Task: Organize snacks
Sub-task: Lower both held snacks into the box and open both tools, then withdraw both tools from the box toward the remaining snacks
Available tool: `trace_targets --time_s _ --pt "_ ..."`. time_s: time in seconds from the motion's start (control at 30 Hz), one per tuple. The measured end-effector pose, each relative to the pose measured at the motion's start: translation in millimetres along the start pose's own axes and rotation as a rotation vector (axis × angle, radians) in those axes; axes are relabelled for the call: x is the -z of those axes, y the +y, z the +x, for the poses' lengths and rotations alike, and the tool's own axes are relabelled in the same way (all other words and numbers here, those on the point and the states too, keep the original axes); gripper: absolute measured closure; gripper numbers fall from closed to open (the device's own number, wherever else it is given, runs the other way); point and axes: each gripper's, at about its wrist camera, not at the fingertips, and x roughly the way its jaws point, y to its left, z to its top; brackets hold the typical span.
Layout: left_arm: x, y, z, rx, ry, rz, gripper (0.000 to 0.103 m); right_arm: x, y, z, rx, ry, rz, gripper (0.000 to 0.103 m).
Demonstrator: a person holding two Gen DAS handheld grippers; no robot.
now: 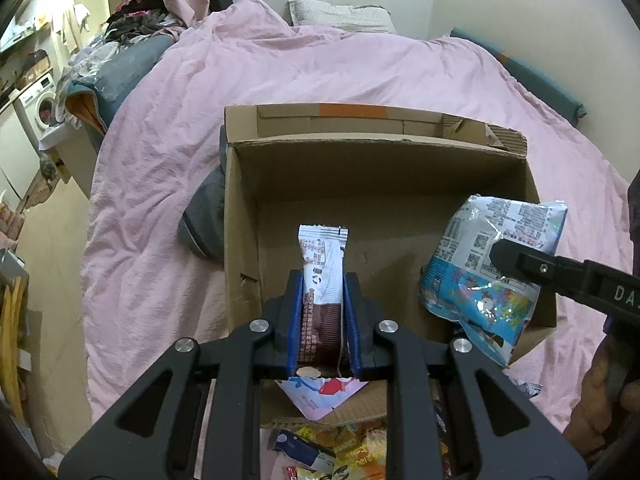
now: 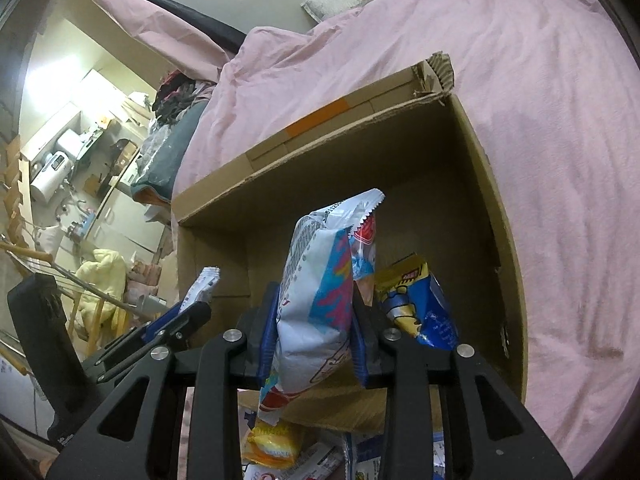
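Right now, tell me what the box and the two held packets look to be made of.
Box: brown corrugated cardboard, matte; fluting shows at its torn corner.
Left packet: printed plastic film, fairly smooth, with a crimped end seal.
Right packet: glossy, crinkled plastic or foil film, with glare and a zigzag-cut edge.
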Motion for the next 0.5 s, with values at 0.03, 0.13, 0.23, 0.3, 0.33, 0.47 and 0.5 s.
trace_targets --time_s 0.03,0.13,0.23,0.3,0.33,0.47,0.5 --pt "-0.2 0.8 -1.0 0.008 -0.002 -0.001 0.075 0.2 0.2 -0.6 0.000 -0.005 -0.002 0.069" --pt "-1.2 3.4 -7.3 0.007 -0.030 -0.018 0.045 0.2 -0.5 -2.2 -0.014 -0.011 0.006 0.069" --pt "-3.0 5.5 -14.2 0.007 -0.064 -0.034 0.029 -1.4 0.9 -4.9 0.006 -0.028 -0.001 0.062" --pt "-4.0 8.2 -15.7 0.004 -0.073 -0.048 0.020 -2.1 0.3 -8.4 0.010 -0.046 -0.001 0.042" --pt "-4.0 9.4 -16.6 0.007 -0.078 -0.056 0.019 -2.3 0.6 -10.9 0.018 -0.060 -0.002 0.033" --pt "-4.4 14.8 -17.9 0.017 -0.085 -0.086 0.018 -3.8 3.6 -17.0 0.072 -0.095 -0.027 0.023" --pt "-4.4 15.4 -18.1 0.016 -0.086 -0.088 0.018 -3.8 4.1 -19.2 0.082 -0.106 -0.032 0.022"
